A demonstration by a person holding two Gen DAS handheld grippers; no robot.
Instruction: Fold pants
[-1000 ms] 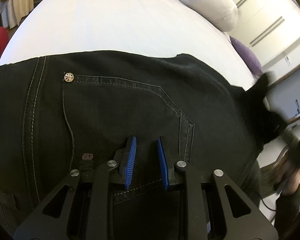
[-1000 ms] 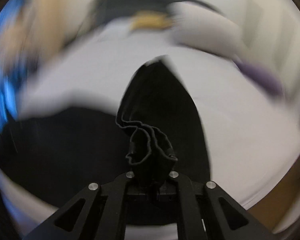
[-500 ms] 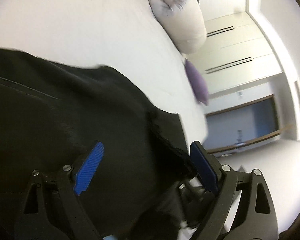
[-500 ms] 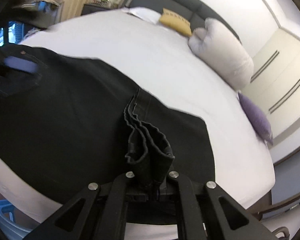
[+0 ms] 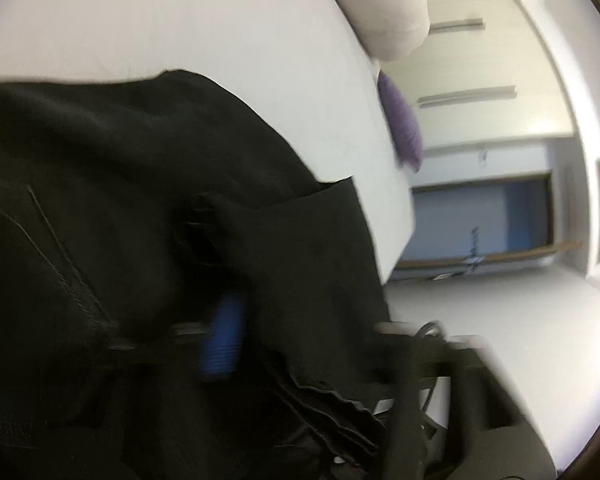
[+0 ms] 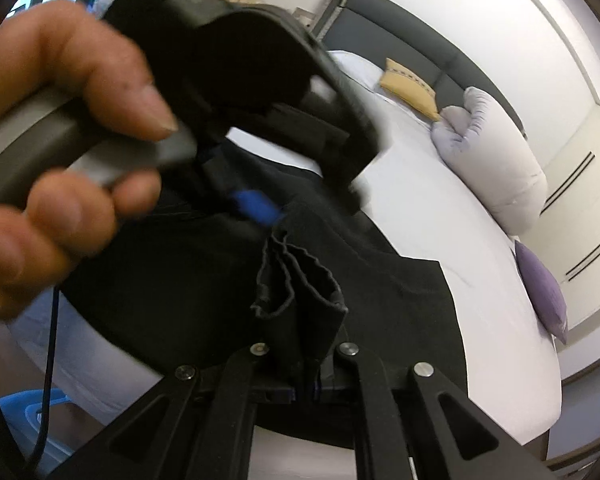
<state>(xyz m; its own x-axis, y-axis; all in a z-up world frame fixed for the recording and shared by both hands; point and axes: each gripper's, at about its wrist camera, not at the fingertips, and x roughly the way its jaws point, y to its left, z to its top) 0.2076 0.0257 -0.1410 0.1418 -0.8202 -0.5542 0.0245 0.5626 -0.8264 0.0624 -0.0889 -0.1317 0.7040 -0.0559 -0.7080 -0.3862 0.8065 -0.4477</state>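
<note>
1. Pants (image 5: 140,160) fill the left and lower part of the left wrist view, spread on the white bed (image 5: 180,20) on the near side, well apart from the white pillow (image 5: 384,8).
   - A second ago this camera looked flat onto the seat, with a pocket and rivet in sight. It has since swung toward the leg ends, and a folded-over flap now lies across the cloth on the pillow's side.
   - The left gripper (image 5: 244,332) gaped wide half a second ago. Its jaws are now closing, with black cloth lying between them.
   - Only one blue pad shows through the blur, so I cannot tell whether the pads already press.

2. Right wrist view: the right gripper (image 6: 304,380) is clamped tight on a stack of hem layers.
   - The stack stands up in wavy, stitched edges, much as it did half a second ago.
   - What is new is the person's hand (image 6: 60,120) and the left gripper (image 6: 260,208), now close in front. The blue pad sits just beside the top of that stack, on the side away from the pillow (image 6: 496,160).

3. Meaning for the task, as I judge it: the leg ends have been carried up over the seat, and the left side is taking a share of the hem, so one fold is nearly laid.

4. Look: dark, heavy denim, lying mostly flat but rumpled where the layers meet.
</note>
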